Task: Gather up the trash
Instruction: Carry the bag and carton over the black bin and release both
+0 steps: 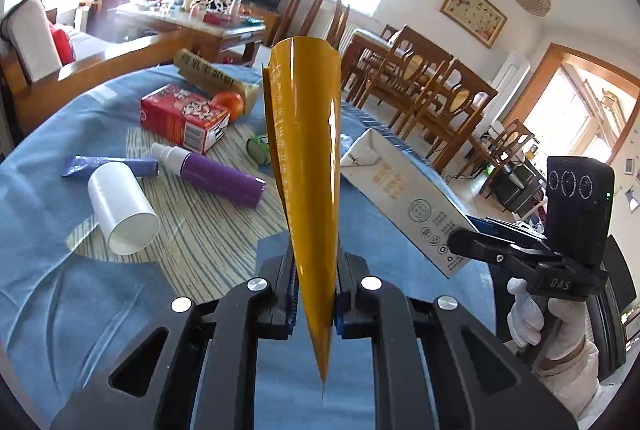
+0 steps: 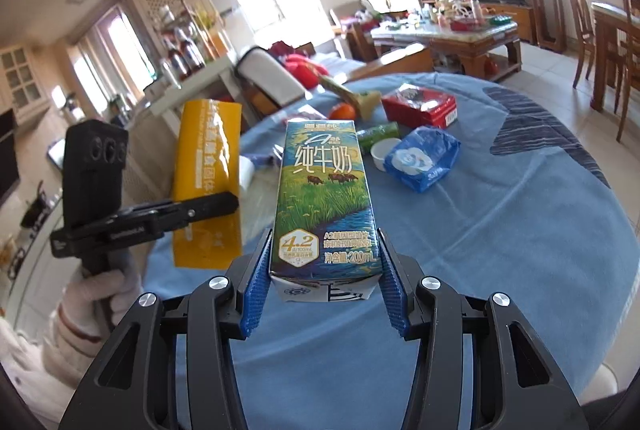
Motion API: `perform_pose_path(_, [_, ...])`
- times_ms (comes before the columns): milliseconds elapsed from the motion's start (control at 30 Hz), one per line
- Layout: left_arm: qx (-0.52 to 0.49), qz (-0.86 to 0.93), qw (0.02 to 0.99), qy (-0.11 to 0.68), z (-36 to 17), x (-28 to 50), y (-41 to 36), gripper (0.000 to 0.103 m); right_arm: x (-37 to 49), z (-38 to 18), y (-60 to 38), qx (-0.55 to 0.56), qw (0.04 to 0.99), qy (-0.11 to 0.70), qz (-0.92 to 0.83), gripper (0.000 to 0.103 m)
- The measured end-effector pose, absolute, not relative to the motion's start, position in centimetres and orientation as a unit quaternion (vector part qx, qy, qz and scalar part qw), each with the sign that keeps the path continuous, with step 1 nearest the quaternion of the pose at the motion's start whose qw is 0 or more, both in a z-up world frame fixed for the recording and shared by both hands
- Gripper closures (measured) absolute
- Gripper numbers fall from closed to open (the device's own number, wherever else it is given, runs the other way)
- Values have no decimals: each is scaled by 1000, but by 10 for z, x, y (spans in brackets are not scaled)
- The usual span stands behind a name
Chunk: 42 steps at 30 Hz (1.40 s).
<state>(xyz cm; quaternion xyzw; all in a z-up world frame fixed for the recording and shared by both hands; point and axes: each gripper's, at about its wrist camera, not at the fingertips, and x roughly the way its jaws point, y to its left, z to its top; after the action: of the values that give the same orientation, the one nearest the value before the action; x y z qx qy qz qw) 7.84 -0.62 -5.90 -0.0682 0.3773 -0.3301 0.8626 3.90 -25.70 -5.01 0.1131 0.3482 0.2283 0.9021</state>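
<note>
My left gripper [image 1: 314, 294] is shut on a flat yellow wrapper [image 1: 306, 157] and holds it upright above the blue-clothed round table [image 1: 60, 294]. The wrapper also shows in the right wrist view [image 2: 206, 181], held by the left gripper [image 2: 208, 207]. My right gripper [image 2: 324, 270] is shut on a milk carton [image 2: 324, 197] with a meadow print, held above the table. The carton [image 1: 404, 189] shows in the left wrist view at the right, with the right gripper [image 1: 472, 242] beside it.
On the table lie a white paper cup [image 1: 120, 209], a purple spray bottle [image 1: 212, 173], a purple tube [image 1: 108, 165], a red box [image 1: 184, 117], an orange fruit [image 1: 230, 103] and a blue tissue pack [image 2: 422, 157]. Wooden chairs [image 1: 432, 89] stand beyond the table.
</note>
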Motion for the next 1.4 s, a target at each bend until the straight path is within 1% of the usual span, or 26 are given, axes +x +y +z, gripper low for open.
perform_pose_path(300, [-30,-341,878,334,-37,47,-25,88,-15,-20,-258,112,922,308,204,54])
perform_pose_path(667, [17,-383,874,300,-21,16,-77,88,-95,1,-305,138,941,277,138,54])
perform_pose_path(1167, [69,-479,827,285,-17,-28,-180,88,-219,-4,-405,199,952,232,-3,54])
perform_pose_path(1400, [79,-550,781,286,-21,-50,-237,88,-275,-16,-460,238,945,209,-82,54])
